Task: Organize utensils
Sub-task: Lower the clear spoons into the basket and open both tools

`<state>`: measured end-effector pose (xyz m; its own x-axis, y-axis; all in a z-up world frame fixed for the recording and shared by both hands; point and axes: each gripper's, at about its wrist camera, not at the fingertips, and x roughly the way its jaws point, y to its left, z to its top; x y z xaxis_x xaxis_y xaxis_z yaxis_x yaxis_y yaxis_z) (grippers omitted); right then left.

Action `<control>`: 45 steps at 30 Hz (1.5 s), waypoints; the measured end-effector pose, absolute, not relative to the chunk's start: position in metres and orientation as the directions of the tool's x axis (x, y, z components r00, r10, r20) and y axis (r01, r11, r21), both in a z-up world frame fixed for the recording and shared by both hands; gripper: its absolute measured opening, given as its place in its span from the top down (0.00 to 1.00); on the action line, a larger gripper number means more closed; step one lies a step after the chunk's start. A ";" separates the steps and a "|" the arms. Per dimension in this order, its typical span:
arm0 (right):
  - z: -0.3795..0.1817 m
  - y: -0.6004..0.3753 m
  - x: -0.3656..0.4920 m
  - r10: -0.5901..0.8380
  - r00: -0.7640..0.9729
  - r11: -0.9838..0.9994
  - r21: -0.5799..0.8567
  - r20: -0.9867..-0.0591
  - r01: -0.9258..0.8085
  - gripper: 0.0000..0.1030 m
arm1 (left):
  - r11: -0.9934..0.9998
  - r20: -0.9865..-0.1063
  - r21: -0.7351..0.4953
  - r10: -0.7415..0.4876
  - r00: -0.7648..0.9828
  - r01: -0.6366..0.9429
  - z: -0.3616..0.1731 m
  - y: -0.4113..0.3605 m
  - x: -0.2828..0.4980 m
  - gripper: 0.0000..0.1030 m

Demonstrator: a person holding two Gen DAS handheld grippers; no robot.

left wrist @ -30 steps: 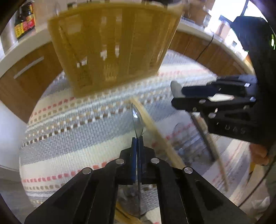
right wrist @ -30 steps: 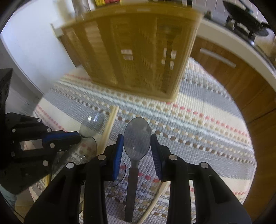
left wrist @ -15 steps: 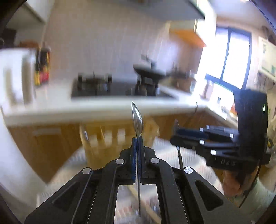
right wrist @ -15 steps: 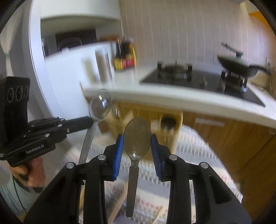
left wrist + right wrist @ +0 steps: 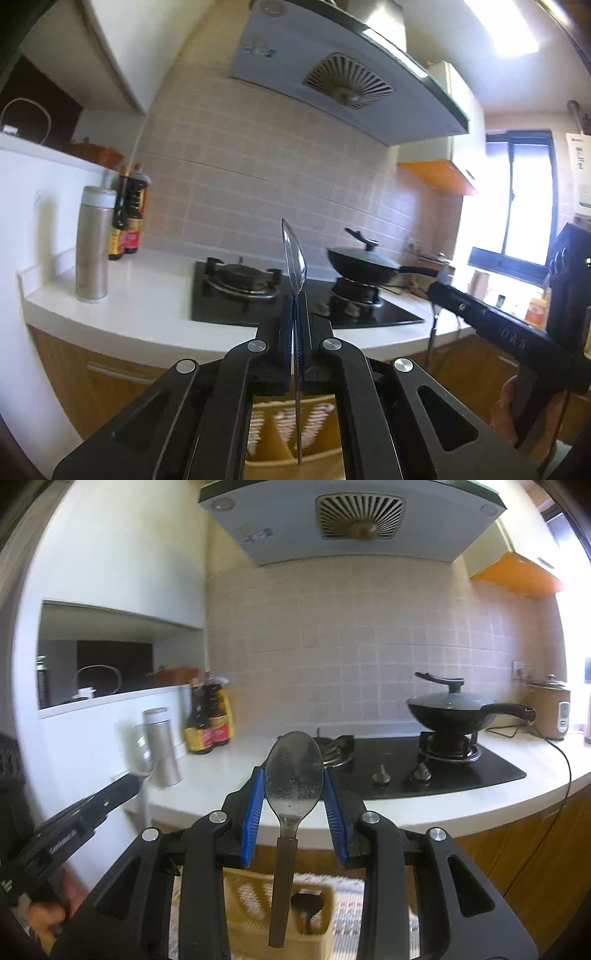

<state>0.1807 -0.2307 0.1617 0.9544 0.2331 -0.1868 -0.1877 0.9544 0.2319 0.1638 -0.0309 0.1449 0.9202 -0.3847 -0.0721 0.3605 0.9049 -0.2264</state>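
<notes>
My left gripper (image 5: 294, 306) is shut on a metal spoon (image 5: 293, 254), seen edge-on, bowl up and handle hanging down over the wooden utensil holder (image 5: 291, 432). My right gripper (image 5: 294, 801) is shut on a dark-handled spoon (image 5: 293, 771), bowl up between the blue pads (image 5: 255, 812), its handle hanging over the same wooden holder (image 5: 255, 904). A dark ladle (image 5: 306, 908) stands in one compartment of the holder. The right gripper also shows in the left wrist view (image 5: 439, 280), and the left gripper in the right wrist view (image 5: 136, 771).
Behind is a white counter (image 5: 147, 295) with a gas hob (image 5: 258, 295), a black wok (image 5: 454, 709), sauce bottles (image 5: 208, 723) and a steel flask (image 5: 162, 746). The striped mat (image 5: 351, 904) lies under the holder. Wooden cabinets (image 5: 535, 849) stand below the counter.
Both grippers have tilted up from the striped mat and lifted their spoons upright. The holder, once ahead, now lies below the fingers, and the kitchen wall fills both views.
</notes>
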 end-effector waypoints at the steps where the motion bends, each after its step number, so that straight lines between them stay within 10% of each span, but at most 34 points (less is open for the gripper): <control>1: 0.158 -0.231 0.187 0.217 0.959 0.958 0.229 -0.184 -0.173 0.72 | 0.907 -0.071 -0.224 -0.379 0.923 0.355 0.138 -0.031 0.169 1.00; 22: 0.093 -0.214 0.207 0.190 0.947 0.974 0.172 -0.257 -0.149 0.71 | 0.918 -0.113 -0.188 -0.373 0.921 0.349 0.085 -0.035 0.193 0.99; 25: 0.091 -0.217 0.202 0.238 0.927 0.963 0.197 -0.289 -0.186 0.70 | 0.912 -0.140 -0.174 -0.397 0.907 0.372 0.083 -0.037 0.187 0.92; 28: 0.091 -0.222 0.197 0.286 0.905 0.947 0.235 -0.316 -0.218 0.45 | 0.908 -0.147 -0.166 -0.408 0.901 0.384 0.085 -0.036 0.178 0.74; 45: 0.103 -0.231 0.138 0.349 0.730 0.935 0.274 -0.587 -0.227 0.45 | 0.868 -0.279 -0.231 -0.492 0.825 0.439 0.121 -0.011 0.104 0.54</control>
